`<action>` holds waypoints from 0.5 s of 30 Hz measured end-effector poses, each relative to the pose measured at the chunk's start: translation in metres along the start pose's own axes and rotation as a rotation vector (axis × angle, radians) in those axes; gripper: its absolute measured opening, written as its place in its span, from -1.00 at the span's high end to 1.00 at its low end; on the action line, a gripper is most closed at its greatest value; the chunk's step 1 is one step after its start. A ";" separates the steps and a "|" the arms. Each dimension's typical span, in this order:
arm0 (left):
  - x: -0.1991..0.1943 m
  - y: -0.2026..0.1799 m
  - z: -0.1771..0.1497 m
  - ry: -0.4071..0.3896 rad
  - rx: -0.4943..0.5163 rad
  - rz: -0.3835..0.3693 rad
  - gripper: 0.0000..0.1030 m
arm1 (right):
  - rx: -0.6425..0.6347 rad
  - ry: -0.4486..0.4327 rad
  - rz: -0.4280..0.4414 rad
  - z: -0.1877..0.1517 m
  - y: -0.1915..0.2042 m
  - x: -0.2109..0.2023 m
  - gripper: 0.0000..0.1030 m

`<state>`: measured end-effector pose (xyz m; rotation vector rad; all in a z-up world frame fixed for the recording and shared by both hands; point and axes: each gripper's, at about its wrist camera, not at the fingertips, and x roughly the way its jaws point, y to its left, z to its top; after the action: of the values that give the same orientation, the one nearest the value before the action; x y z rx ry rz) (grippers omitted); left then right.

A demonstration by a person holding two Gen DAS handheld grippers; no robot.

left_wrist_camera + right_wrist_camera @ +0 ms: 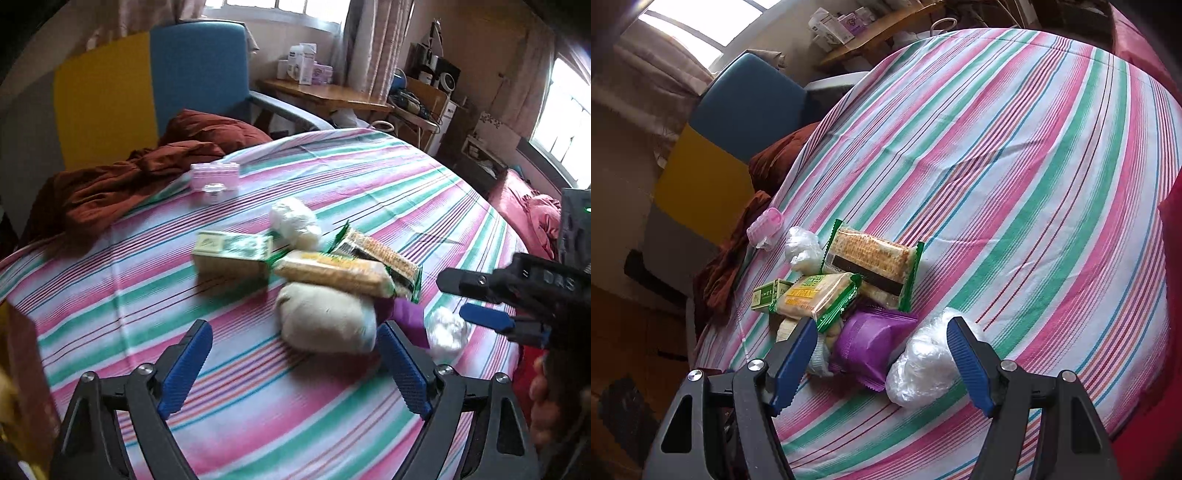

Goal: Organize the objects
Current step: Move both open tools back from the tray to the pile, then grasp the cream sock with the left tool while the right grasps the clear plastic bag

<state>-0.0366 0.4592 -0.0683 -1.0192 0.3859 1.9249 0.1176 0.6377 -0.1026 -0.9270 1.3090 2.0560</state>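
On a bed covered by a striped sheet (1015, 155), a cluster of small goods lies near the near edge. The left gripper (295, 363) hangs above the sheet with its jaws wide apart and nothing between them; a cream cloth bundle (325, 319) lies just beyond its right finger. The right gripper (882, 360) also stands apart, gripping nothing, over a purple snack packet (871, 341) and a crumpled clear plastic bag (925, 363). Farther off lie two cracker packs (873, 260), a green box (232, 254) and a pink case (215, 177).
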 end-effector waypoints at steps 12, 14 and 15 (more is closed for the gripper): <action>0.060 -0.011 0.011 0.087 0.031 -0.033 -0.77 | 0.029 0.018 0.003 0.003 -0.004 0.004 -0.44; 0.067 -0.003 0.008 0.125 -0.008 -0.093 -0.44 | 0.025 0.021 -0.008 0.004 -0.004 0.006 -0.44; 0.066 -0.001 0.006 0.130 -0.023 -0.120 -0.39 | 0.026 0.022 -0.015 0.005 -0.005 0.007 -0.44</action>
<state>-0.0561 0.5009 -0.1165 -1.1605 0.3679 1.7652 0.1157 0.6443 -0.1094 -0.9470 1.3333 2.0184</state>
